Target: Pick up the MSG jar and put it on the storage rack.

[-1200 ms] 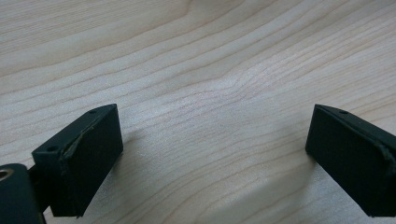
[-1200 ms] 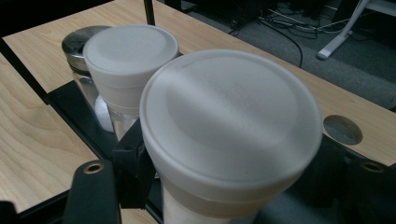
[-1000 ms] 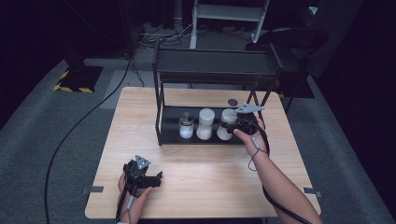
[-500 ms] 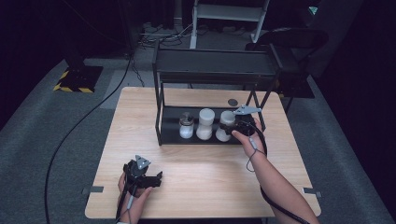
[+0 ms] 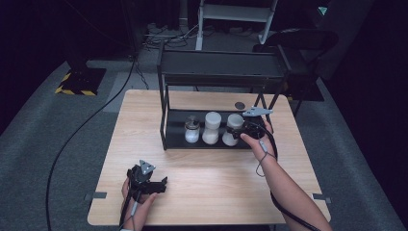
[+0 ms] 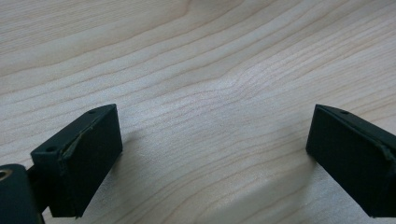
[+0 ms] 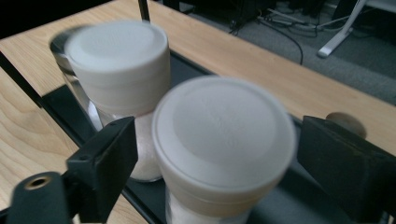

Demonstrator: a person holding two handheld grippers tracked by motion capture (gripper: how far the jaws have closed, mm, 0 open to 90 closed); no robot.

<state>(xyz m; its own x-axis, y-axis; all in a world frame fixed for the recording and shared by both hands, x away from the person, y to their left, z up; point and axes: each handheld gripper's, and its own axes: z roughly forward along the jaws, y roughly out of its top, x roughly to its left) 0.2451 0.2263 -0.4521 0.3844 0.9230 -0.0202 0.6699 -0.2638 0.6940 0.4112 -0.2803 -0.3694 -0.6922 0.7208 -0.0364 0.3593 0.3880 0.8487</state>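
A black two-level rack (image 5: 166,130) stands on the wooden table. On its lower shelf are three jars in a row: a dark-lidded one (image 5: 192,130) and two white-lidded ones (image 5: 211,127) (image 5: 233,129). My right gripper (image 5: 243,130) reaches in from the rack's right end. In the right gripper view the nearest white-lidded jar (image 7: 224,140) stands between the jaws, which have just been opening; my right gripper (image 7: 219,144) is open, its pads off the jar. The second white-lidded jar (image 7: 119,65) is behind it. My left gripper (image 5: 150,185) rests open on the table near the front edge, nothing between its jaws (image 6: 210,154).
A small dark round disc (image 5: 239,105) lies on the table behind the rack's right end, also seen as a blurred knob (image 7: 345,122). Bare wood (image 5: 216,183) spreads between the rack and the front edge. Cables trail over the grey floor (image 5: 72,139).
The right hand has barely shifted at the rack's right end. The jars stand where they were. The left hand and its gripper have not moved.
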